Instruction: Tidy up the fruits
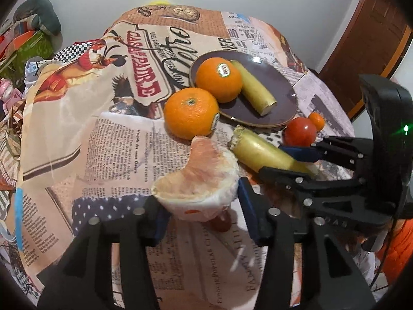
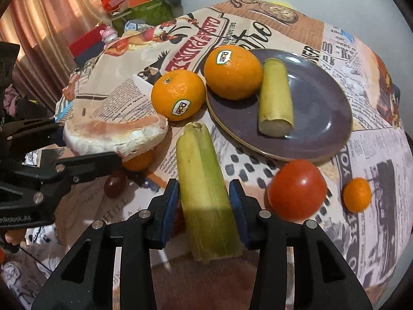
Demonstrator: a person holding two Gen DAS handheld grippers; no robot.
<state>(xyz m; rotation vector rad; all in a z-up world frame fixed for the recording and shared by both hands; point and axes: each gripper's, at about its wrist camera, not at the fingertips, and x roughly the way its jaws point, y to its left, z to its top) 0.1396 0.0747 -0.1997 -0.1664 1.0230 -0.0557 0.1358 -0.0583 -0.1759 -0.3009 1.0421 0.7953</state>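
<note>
Oval "Dole" sticker (image 2: pixel 223 56) on far orange (image 2: pixel 233 72) on the plate; second "Dole" sticker (image 2: pixel 181 107) on near orange (image 2: pixel 178 95). Tablecloth (image 2: pixel 366 155) print: red "CASA del PADRE", also "HILL". Left gripper body (image 2: pixel 15 218): "nRobot.AI", cut off.

White wall (image 1: pixel 258 0), curtains (image 2: pixel 46 13) (pinkish)

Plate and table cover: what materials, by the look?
The round dark purple-brown plate looks like glazed ceramic: glossy surface with a light glint and a thin paler rim. It could be melamine. The newspaper-print table cover looks like thin matte woven cloth, since it drapes and wrinkles at the edges without shine.
</note>
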